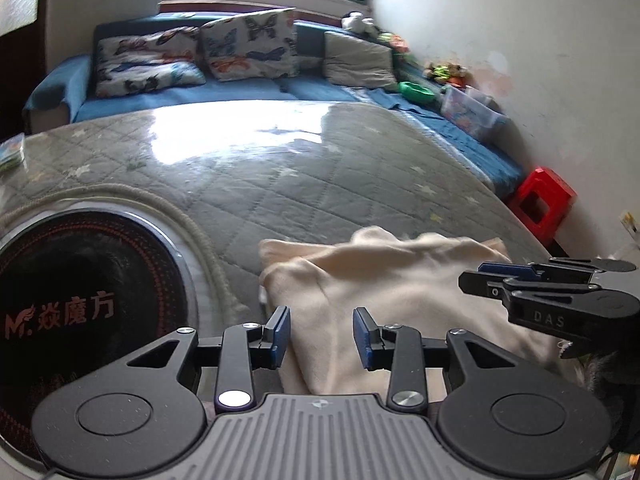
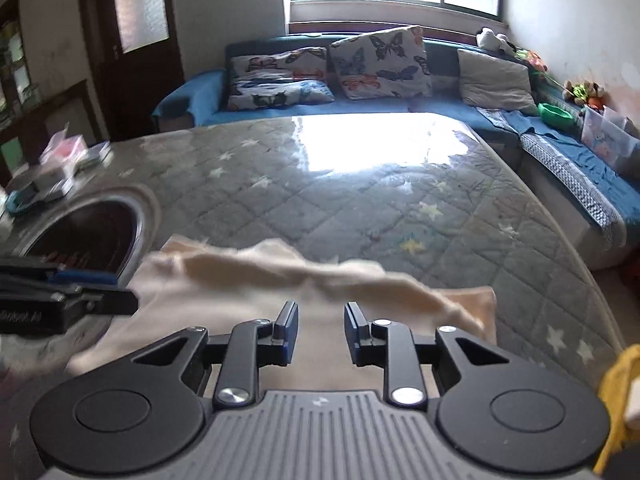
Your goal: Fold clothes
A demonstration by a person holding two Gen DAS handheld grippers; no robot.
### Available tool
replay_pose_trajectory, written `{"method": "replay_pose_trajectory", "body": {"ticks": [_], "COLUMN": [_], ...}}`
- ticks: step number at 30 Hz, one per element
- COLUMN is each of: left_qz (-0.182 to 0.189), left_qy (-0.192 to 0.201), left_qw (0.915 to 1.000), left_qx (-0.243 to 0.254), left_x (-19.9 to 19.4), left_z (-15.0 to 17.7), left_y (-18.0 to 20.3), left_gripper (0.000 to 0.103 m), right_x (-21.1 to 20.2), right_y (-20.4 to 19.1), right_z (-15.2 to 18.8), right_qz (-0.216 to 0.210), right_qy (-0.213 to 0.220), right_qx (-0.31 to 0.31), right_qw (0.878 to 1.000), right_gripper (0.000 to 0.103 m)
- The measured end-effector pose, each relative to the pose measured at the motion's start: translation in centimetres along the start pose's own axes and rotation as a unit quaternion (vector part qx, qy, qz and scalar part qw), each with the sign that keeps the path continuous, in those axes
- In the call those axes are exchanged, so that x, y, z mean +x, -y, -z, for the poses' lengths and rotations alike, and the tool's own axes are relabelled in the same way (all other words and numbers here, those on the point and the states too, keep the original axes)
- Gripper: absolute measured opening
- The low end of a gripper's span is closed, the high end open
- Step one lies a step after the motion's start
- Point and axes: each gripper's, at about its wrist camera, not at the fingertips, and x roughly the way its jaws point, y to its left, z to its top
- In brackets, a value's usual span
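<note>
Below, cream garment (image 1: pixel 384 280) (rumpled, blurred)

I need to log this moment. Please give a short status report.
Left gripper open, right gripper open, nothing held. Cream cloth rumpled on the quilted table, unfolded. Round cooktop beside the cloth, left.

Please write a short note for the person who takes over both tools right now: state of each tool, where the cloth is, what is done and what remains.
Left tool: open, holding nothing, over the near left part of the cream garment.
Right tool: open, holding nothing, over the garment's near edge.
The garment lies crumpled on the quilted grey table cover, beside the round black cooktop.
Done: no neat fold is visible.
Left: probably spread it flat, then fold it. The far edge is blurred, so check its position first.
</note>
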Motion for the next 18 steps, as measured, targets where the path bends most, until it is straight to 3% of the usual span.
{"method": "replay_pose_trajectory", "body": {"ticks": [3,11,18], "left_qz": [0.014,-0.001,-0.002], "left_qy": [-0.002,0.001,0.008], "left_qw": [0.9996,0.9972,0.9981], "left_qx": [0.022,0.075,0.061], "left_x": [-1.0,-1.3,-1.8], "left_z": [1.4,4.4,4.6], "left_y": [0.9,2.5,1.8], "left_gripper": [0.037,0.038,0.04], "right_x": [-1.7,-3.3,-4.9], "right_y": [-0.4,-1.4,-0.1], "right_z": [1.6,6.1,6.0], "right_qz": [0.0,0.023,0.036], "right_qy": [-0.005,-0.005,0.017], "right_qx": [-0.002,-0.009,0.011], "right_qw": [1.0,1.0,0.999], "right_gripper": [0.025,0.025,0.025]}}
